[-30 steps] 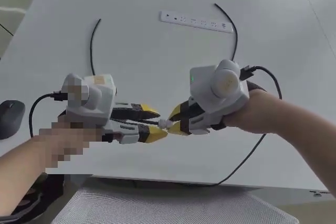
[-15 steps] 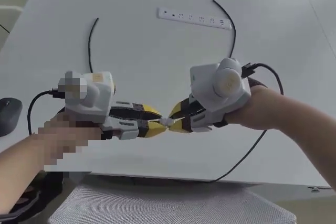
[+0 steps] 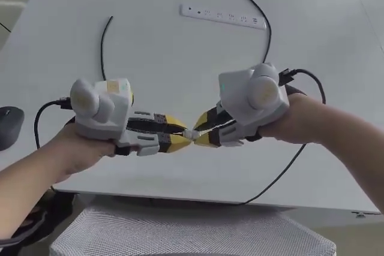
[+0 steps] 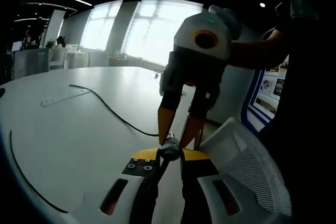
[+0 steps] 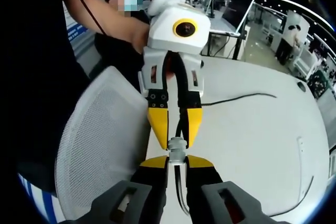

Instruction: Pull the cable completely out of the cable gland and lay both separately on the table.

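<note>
Now we hold both grippers tip to tip above the near edge of the table [image 3: 180,58], over a mesh chair seat [image 3: 192,235]. The right gripper [image 3: 201,136] has its jaws closed on the white cable gland [image 3: 192,134]. The left gripper [image 3: 180,138] is pinched on the black cable [image 5: 181,123] just beside the gland, and the cable runs back between its jaws. The cable sits in the gland, and both are held off the table. A power strip [image 3: 223,17] lies on the far side.
</note>
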`<state>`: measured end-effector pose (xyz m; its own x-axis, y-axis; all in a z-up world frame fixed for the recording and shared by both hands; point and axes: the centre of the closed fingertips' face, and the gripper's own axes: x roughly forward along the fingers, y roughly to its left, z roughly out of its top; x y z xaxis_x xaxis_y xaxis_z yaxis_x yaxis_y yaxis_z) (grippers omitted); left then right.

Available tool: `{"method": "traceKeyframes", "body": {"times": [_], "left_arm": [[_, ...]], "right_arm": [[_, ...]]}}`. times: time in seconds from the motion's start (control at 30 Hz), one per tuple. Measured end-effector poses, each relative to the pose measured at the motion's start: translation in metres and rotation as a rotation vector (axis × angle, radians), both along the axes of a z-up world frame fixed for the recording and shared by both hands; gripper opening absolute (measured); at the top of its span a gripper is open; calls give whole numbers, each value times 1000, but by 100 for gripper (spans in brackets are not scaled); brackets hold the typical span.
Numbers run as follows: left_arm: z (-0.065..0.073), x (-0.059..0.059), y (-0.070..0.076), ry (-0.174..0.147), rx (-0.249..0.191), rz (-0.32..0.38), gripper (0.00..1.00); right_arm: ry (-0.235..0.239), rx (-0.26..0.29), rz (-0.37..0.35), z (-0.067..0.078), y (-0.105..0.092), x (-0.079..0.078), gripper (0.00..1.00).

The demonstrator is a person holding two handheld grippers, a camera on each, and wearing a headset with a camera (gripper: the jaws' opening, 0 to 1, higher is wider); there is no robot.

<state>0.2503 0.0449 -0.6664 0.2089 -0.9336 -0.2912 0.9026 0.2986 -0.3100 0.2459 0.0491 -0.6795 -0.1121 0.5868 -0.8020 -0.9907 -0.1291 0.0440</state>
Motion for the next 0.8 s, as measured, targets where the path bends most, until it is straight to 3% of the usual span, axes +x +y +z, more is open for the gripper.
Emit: {"method": "traceKeyframes", "body": {"times": [0.27,0.4,0.57,0.6,0.63,0.7,0.77,0.8], "left_arm": [[6,4,1,25,-21,35,15],[9,5,2,14,-21,36,15],[9,2,0,-6,-7,27,15],[10,2,-1,-14,-4,22,15],[10,1,-2,-17,-4,20,15],[11,1,-2,-23,-3,18,15],[11,1,-3,-26,-2,17,15],[12,2,-3,-29,-2,16,15]], "right_arm": [[12,67,-26,9,1,5,8],[71,125,-86,17,3,7,10],[219,199,-181,25,-3,9,14],[299,229,-212,28,-4,7,14],[319,240,-224,28,-5,8,15],[427,282,-269,31,-5,7,18],[466,306,-302,31,-6,12,16],[524,332,-310,33,-5,11,16]]}}
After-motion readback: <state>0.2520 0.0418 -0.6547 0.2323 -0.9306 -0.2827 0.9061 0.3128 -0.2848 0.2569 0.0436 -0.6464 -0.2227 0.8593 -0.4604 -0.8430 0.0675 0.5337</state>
